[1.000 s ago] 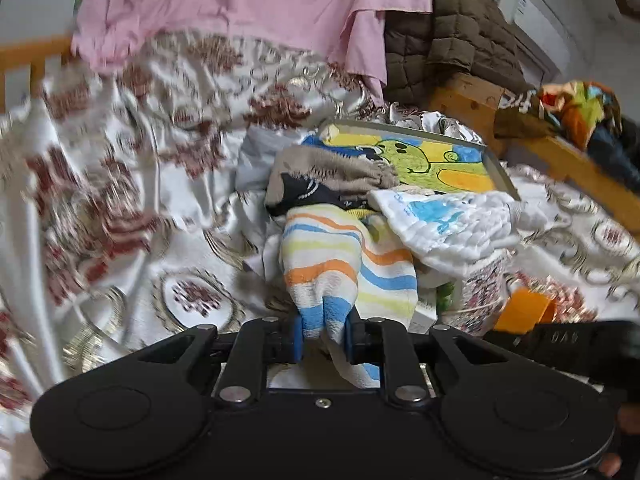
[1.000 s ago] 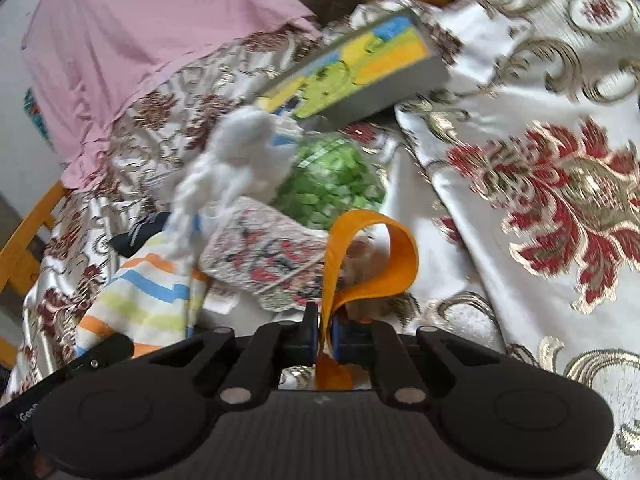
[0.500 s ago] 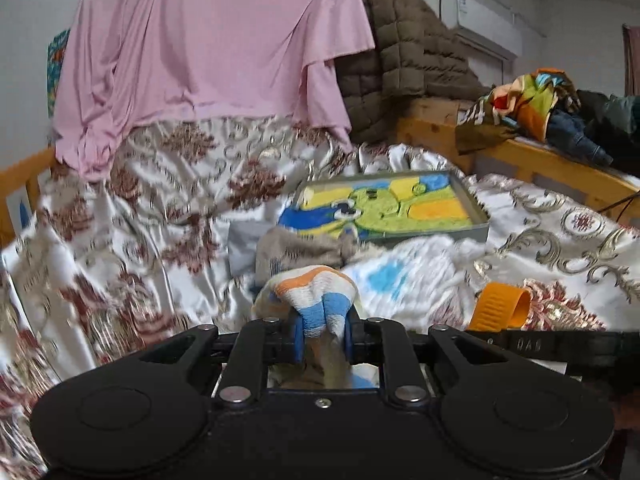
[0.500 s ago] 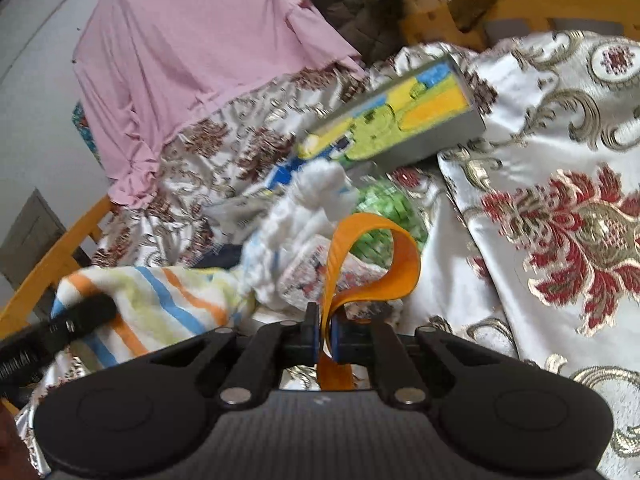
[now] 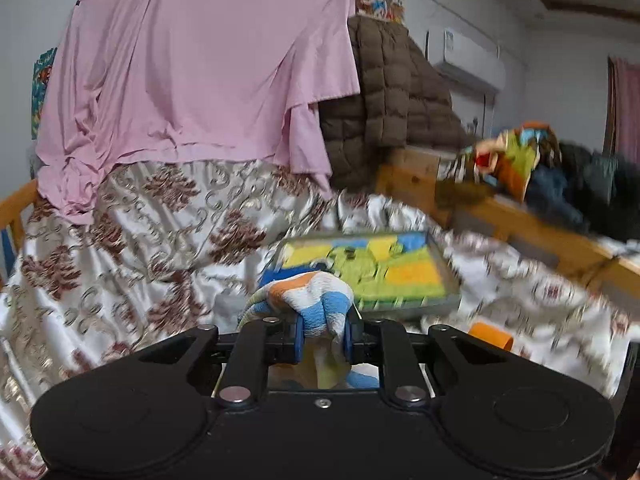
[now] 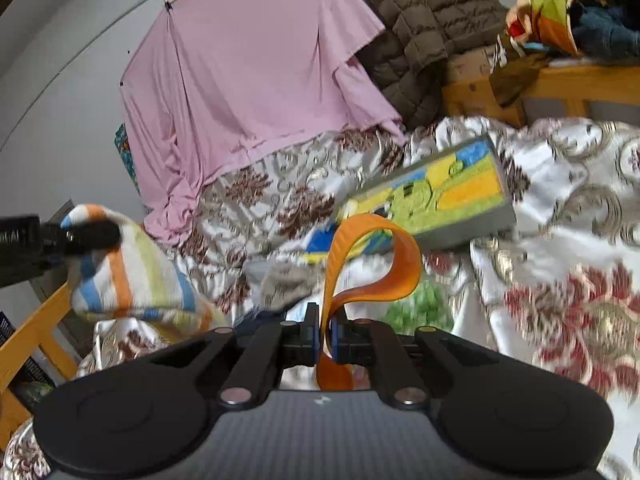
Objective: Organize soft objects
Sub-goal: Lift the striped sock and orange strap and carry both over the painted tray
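L gripper [image 5: 322,334] clamps striped towel [image 5: 308,300]; R gripper [image 6: 329,334] pinches orange strap [image 6: 372,256], both above bedspread [image 6: 560,260].

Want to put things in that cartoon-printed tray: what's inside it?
The tray shows only its printed yellow, green and blue bottom. The striped cloth in the left gripper hides its near-left corner.

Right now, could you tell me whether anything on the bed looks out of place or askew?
Yes: the colourful flat box lies tilted on the rumpled bedspread, one end propped higher. The left claw holds the striped cloth bunched, and the right claw pinches an orange band.
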Motion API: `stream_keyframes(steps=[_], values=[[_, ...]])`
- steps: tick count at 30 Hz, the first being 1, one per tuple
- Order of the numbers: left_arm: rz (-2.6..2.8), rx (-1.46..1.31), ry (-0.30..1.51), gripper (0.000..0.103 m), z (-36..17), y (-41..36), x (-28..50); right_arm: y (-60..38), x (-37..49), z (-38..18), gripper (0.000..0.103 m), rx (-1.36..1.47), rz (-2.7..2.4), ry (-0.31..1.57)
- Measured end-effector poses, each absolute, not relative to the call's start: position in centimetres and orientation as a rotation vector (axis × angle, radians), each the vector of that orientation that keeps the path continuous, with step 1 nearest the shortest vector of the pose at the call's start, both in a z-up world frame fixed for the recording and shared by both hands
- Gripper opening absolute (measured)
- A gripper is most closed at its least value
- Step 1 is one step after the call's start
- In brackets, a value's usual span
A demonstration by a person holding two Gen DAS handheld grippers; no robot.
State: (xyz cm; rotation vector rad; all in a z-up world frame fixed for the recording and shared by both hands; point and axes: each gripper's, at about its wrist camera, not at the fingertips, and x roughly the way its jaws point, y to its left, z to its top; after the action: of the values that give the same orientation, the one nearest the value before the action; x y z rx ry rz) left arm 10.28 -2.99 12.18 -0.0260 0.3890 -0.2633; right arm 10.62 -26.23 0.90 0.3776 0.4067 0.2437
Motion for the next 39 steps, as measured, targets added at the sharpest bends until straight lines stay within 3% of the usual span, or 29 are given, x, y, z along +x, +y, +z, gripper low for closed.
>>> stream_keyframes(steps=[18,26,39], values=[[-0.327,-0.102,0.310,0.019,14.3,-10.9,27.4,-32.8,27.0,2.1,0.006,0.414,0.229,0.326],[-0.351,-0.159,0.385,0.020,9.1,-15.4,36.1,-34.8,32.5,-1.0,0.006,0.431,0.209,0.384],[-0.281,-0.207,0.597,0.020,1.2,-16.8,42.1,-36.7,36.6,-4.4,0.006,0.473,0.147,0.549]])
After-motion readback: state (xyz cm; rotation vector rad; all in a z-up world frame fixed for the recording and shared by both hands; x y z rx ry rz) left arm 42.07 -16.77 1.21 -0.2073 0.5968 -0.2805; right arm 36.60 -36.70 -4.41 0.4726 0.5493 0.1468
